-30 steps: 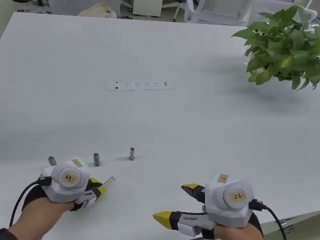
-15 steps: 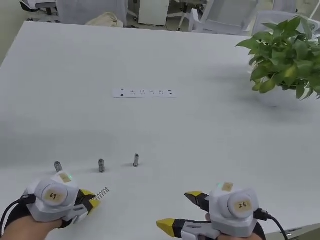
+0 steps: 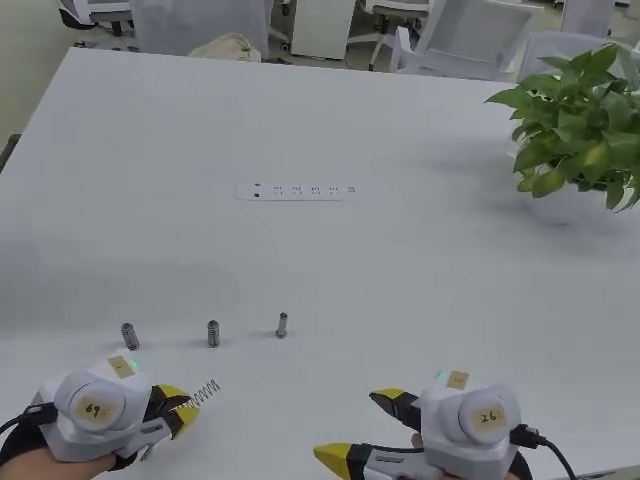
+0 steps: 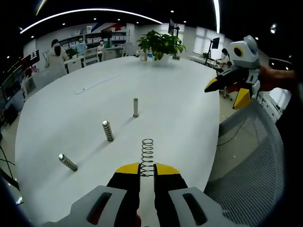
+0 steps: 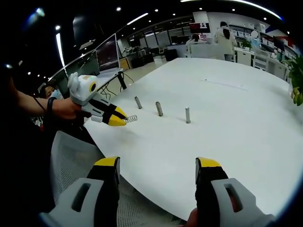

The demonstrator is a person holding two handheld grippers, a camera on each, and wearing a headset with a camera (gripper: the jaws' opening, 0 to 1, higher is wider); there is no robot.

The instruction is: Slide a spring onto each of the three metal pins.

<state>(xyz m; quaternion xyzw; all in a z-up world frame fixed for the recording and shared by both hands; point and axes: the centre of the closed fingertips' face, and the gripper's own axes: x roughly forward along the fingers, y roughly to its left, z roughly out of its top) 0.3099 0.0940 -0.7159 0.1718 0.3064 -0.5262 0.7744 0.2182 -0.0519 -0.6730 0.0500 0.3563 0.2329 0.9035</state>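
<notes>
Across the white table [image 3: 400,250], the left gripper [image 3: 180,405] pinches a spring [image 3: 203,391] by one end, its axis running forward toward the bare upright pin [image 3: 282,325] ahead and rightward, while the right gripper [image 3: 358,428] hangs spread and empty.

The spring [image 4: 147,155] is silver, the left tool [image 4: 147,167] yellow-tipped

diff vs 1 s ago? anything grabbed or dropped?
The left gripper has drawn back toward the person and a little to the left, away from the pins, with the spring still clamped in its jaws. Nothing was grabbed or released. The right gripper stays open, about where it was. The pins have not moved, and the bare pin is still bare.
</notes>
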